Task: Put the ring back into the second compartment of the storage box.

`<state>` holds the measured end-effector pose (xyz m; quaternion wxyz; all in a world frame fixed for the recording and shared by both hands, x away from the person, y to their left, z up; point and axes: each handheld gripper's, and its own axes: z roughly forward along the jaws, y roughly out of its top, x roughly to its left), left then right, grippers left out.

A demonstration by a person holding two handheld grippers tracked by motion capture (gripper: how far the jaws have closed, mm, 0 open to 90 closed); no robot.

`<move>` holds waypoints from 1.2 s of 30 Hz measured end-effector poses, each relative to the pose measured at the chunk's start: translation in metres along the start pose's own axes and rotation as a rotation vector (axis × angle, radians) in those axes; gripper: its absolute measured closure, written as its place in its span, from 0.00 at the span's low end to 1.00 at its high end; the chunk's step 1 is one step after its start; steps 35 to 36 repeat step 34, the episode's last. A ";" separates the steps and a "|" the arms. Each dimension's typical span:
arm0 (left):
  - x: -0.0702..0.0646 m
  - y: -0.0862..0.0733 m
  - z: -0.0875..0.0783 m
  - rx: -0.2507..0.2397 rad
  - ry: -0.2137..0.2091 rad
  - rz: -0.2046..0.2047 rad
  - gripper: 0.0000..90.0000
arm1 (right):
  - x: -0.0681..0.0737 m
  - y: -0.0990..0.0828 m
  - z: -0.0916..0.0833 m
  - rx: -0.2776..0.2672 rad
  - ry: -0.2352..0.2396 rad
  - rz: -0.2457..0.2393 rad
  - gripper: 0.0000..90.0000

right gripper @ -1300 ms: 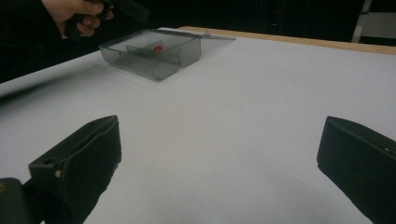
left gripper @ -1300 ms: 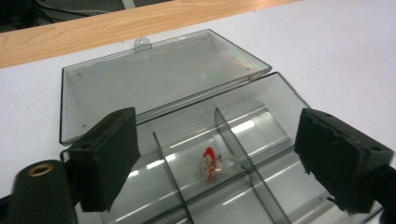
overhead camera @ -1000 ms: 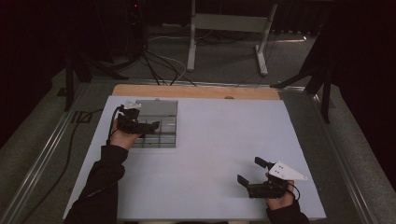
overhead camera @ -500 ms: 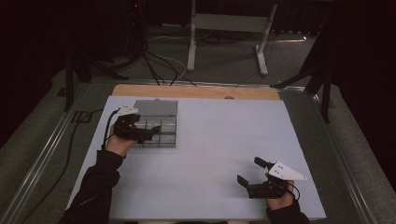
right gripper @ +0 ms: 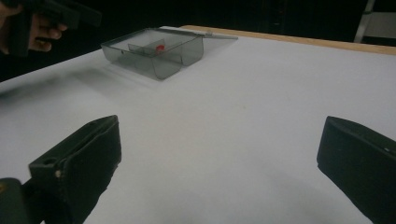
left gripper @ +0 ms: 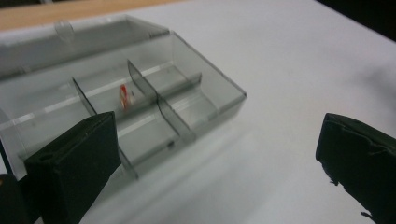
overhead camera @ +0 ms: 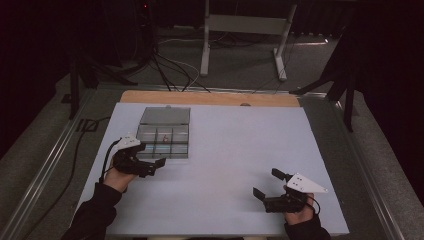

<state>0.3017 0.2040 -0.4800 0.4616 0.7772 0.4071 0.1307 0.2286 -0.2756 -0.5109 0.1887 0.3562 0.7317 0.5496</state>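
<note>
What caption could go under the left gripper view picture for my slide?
Open hand-held gripper beside a clear compartment box with a small red piece inside.

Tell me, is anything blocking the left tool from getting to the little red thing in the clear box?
Nothing visible blocks it. The left tool is open beside the box, whose lid lies folded back. The little red thing sits in a middle compartment, so the tool must only pass over the thin divider walls.
</note>
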 end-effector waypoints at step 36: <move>-0.028 -0.067 -0.014 -0.036 -0.063 0.134 0.00 | -0.001 -0.001 0.002 0.011 0.008 -0.002 0.00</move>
